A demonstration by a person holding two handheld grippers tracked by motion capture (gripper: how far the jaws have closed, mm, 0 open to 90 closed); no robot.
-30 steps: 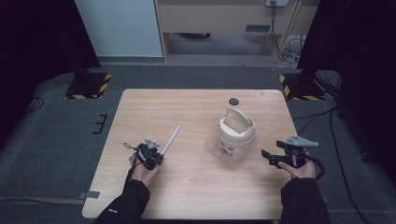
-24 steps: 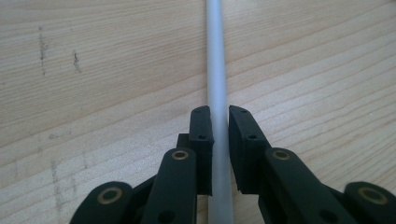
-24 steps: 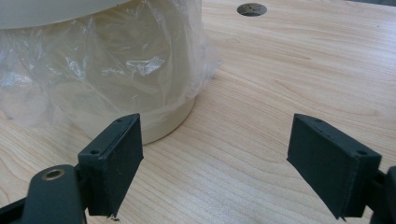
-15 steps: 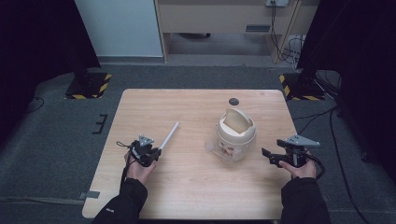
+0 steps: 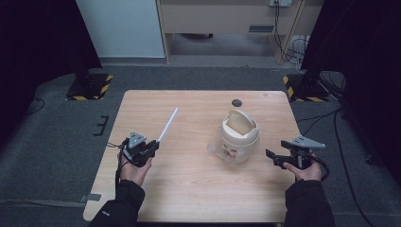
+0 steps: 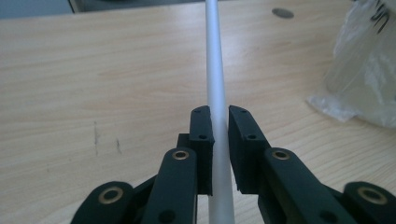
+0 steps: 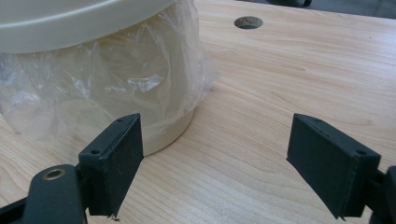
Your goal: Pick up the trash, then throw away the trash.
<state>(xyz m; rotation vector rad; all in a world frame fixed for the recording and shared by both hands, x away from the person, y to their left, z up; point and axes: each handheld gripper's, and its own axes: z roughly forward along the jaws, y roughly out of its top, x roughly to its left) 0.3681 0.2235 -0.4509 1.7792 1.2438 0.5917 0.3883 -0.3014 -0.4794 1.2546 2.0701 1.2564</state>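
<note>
Left gripper [image 5: 152,147] sat near the tabletop's [image 5: 198,189] left edge, jaws closed on the near end of a thin white rod [image 5: 168,125]. In the left gripper view the rod [image 6: 217,93] ran straight out between the left gripper's [image 6: 220,140] two pads.

Rod's long axis ran from the jaws toward the far edge, angled slightly right; free end pointed at the far edge, well short of it.

Small cream bin [image 5: 239,136] with swing lid and clear plastic liner stood right of centre, well apart from the rod, to the right of its tip. Dark round disc [image 5: 236,102] lay near the far edge.

Right gripper [image 5: 273,158] rested near the right edge, jaws spread wide, holding nothing. In its own view the bin [image 7: 107,70] stood just ahead of the right gripper [image 7: 219,168], toward its left jaw.

Judgement: right hand nearer the bin; left hand carries the rod.
</note>
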